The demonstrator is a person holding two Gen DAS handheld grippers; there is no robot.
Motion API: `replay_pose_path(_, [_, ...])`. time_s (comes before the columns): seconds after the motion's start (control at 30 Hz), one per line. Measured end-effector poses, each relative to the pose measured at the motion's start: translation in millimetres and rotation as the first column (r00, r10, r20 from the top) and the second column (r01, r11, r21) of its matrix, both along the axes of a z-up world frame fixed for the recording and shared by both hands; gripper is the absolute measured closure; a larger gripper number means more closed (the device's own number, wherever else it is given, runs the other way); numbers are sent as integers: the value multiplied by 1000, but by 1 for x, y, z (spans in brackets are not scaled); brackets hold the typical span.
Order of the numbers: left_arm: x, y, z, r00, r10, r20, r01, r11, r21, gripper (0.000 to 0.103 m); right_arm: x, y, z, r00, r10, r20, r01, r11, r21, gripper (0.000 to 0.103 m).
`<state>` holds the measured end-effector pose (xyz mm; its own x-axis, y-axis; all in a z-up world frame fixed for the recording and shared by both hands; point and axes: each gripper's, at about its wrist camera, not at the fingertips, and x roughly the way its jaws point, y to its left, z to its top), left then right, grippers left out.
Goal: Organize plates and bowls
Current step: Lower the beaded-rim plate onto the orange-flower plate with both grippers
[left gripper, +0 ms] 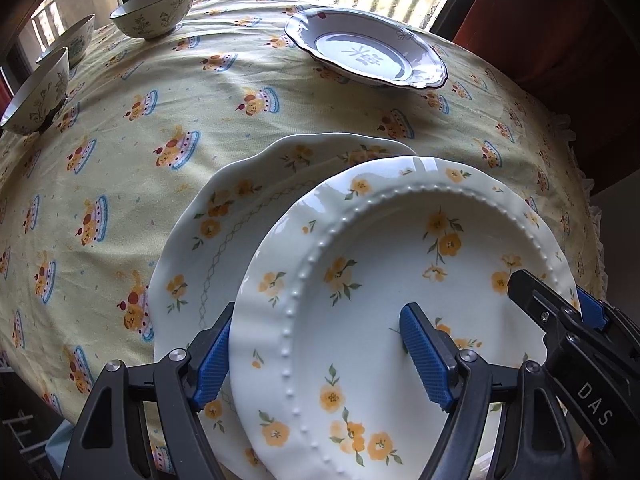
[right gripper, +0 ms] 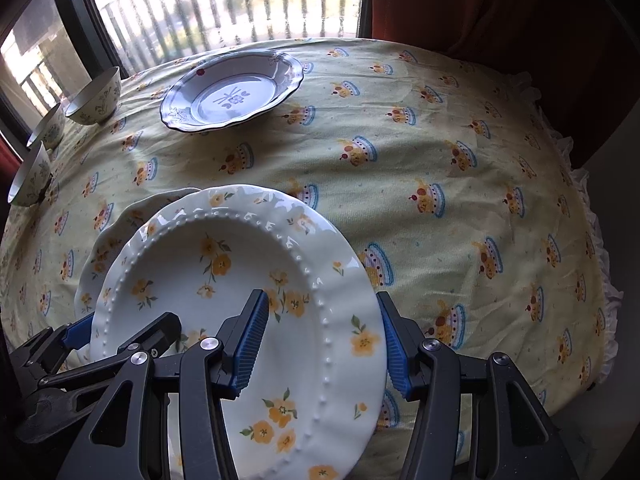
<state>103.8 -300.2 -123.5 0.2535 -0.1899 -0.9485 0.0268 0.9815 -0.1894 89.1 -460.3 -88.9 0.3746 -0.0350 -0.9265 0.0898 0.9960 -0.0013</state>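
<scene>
A white plate with yellow flowers and a beaded ring is held tilted over a second, similar flowered plate lying on the table. My left gripper grips the top plate's left rim, one finger above and one below. My right gripper grips its right rim the same way. Each gripper shows in the other's view, the right gripper and the left gripper. A blue-rimmed plate sits at the far side. Three flowered bowls, the nearest, stand at the far left.
A yellow tablecloth with cake prints covers the table. A window with railings is behind it. A dark red curtain hangs at the right. The table's ruffled edge falls off at the right.
</scene>
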Motion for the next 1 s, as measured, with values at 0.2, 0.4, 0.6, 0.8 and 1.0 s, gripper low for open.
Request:
replay_pose_path(0.2, [4,-3,-2,1000,2,7,-2,1000,24,23,6,0,-6,1000,10,-14,-10,1000,8,45])
replay_pose_path(0.4, [8,-7,-3,1000,-5,24,4,998,66,22,8,-3,-12,1000,-2,-24,3,1000,30,46])
replay_pose_path(0.6, [7,-12,-2,999,-9,48,2,989,150,18,4,1,-15,1000,12,-24,-12,1000,10,49])
replay_pose_path(0.8, [7,-17,-1,998,-16,55,4,974,225,10,0,-2,-16,1000,-5,-26,6,1000,29,49])
replay_pose_path(1.0, [1,-8,17,998,-9,56,-3,975,224,10,-1,1,-11,1000,3,-18,-2,999,36,54])
